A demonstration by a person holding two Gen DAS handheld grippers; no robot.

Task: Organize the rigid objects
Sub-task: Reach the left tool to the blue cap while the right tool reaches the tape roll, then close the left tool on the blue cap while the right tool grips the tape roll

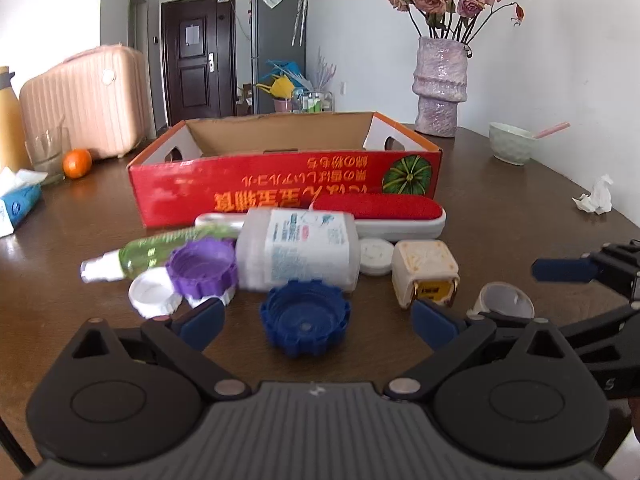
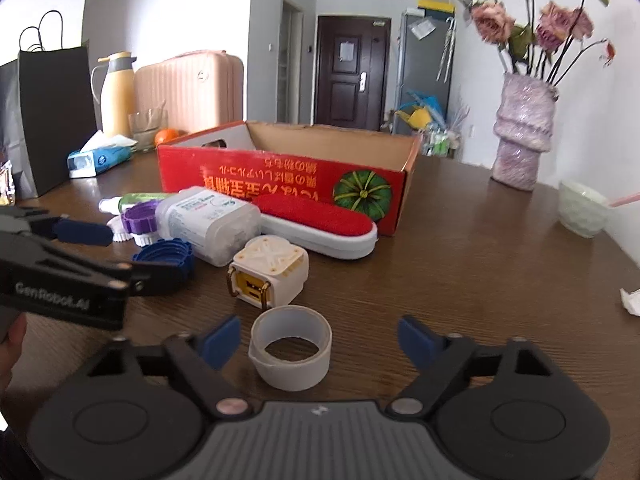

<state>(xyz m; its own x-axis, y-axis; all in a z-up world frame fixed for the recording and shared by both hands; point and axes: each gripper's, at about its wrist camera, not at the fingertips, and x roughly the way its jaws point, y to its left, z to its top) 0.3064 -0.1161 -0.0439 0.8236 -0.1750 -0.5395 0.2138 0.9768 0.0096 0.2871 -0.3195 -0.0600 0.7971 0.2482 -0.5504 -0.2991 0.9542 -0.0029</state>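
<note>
— On the brown table (image 1: 500,208), what sits nearest the left gripper (image 1: 318,322)?
— A blue cap (image 1: 306,316), between its parted pads, untouched. Behind it lie a clear bottle (image 1: 296,250), a purple cap (image 1: 202,266) and a green spray bottle (image 1: 160,252), partly hidden.
— And the right gripper (image 2: 320,342)?
— Jaws apart around a white tape roll (image 2: 291,346); no contact shows. A cream cube (image 2: 270,274) stands just beyond.
— The red box (image 2: 288,176)?
— Farther back, its floor hidden by the near wall; a red-topped case (image 2: 320,226) lies against it.
</note>
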